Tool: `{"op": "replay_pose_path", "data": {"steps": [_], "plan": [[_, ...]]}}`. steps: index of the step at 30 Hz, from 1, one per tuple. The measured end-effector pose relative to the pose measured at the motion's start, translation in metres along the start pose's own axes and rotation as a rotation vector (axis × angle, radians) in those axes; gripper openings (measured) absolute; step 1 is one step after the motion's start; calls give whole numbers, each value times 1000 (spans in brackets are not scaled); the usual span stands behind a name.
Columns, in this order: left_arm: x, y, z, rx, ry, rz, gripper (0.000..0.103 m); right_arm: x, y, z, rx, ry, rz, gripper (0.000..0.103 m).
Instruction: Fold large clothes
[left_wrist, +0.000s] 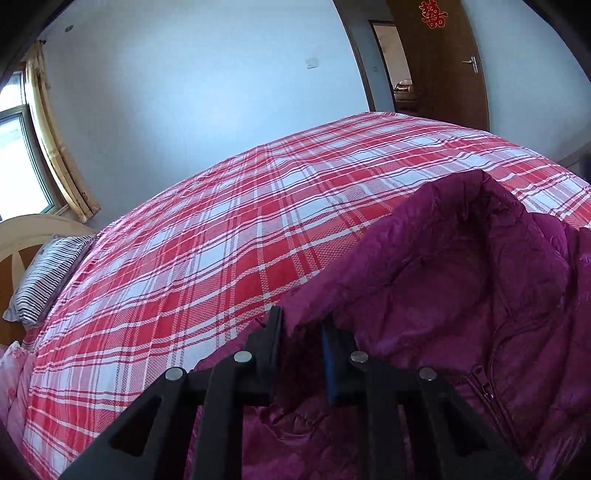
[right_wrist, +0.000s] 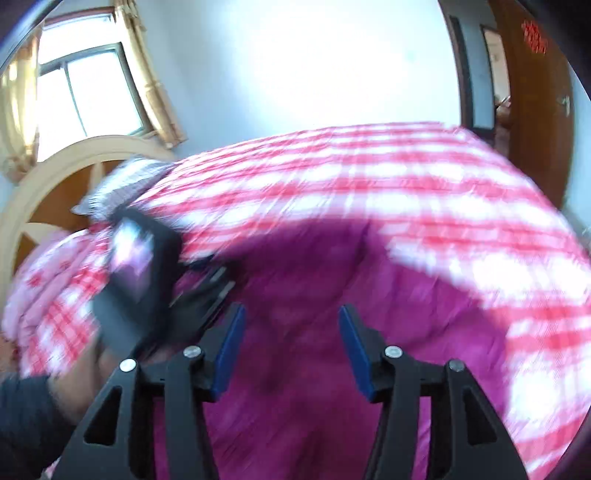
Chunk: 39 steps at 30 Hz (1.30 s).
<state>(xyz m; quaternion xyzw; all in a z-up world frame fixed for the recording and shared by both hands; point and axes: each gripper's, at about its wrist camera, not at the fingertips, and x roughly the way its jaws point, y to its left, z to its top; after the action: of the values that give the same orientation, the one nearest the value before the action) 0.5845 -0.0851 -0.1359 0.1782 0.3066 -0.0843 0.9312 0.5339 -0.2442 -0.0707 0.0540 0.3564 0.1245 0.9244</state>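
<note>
On the plaid bedspread (left_wrist: 207, 236), left tongs (left_wrist: 301, 328) clamped on the purple jacket (left_wrist: 461, 295) edge, right tongs (right_wrist: 291, 321) apart above it.

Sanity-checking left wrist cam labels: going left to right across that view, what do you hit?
window → curtain → striped pillow → plaid bedspread → left gripper, shut on the edge of the purple jacket; the wooden door stands far right, behind the bed.
</note>
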Motion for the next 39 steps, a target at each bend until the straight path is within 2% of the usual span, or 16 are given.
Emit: {"op": "replay_pose_path", "data": {"steps": [5,10,14,17,19,22,23,24,25,26,27,28,32,34,37,39], "plan": [[-1,2,-5,-7,1,-25,20,56,-16,55,-51,47,-86,57],[-5,-3,-11,42,-19,-32,20,96,-20,72,-102,126,-113,57],[-5,1,-16,29,-23,-55,20,117,-25,66,-60,248,-46,56],[-10,8,-16,-2,-45,-71,20,121,-24,49,-100,328,-20,54],[-17,13,-15,-31,-45,-101,20,121,-20,38,-145,354,-45,52],[-41,24,-14,-95,-92,-146,23,111,-20,22,-155,366,-40,52],[-51,29,-13,-112,-124,-163,30,108,-20,18,-154,363,-39,52],[-60,33,-11,-130,-150,-165,49,105,-21,12,-156,359,-33,52],[-66,37,-9,-152,-172,-162,62,105,-21,10,-155,358,-33,52],[-71,41,-5,-182,-198,-151,84,105,-22,7,-153,356,-34,52],[-72,44,0,-211,-220,-101,90,105,-22,4,-156,353,-38,52],[-67,44,6,-213,-211,-70,90,105,-21,1,-169,349,-43,52],[-6,33,20,-113,1,46,90,110,-23,-3,-170,343,-61,52],[18,27,13,-83,89,61,90,112,-24,-7,-165,348,-67,52],[32,17,-7,-48,153,50,90,112,-27,-11,-156,339,-64,52],[34,14,-16,-35,159,44,90,114,-29,-15,-153,335,-60,52]]}}
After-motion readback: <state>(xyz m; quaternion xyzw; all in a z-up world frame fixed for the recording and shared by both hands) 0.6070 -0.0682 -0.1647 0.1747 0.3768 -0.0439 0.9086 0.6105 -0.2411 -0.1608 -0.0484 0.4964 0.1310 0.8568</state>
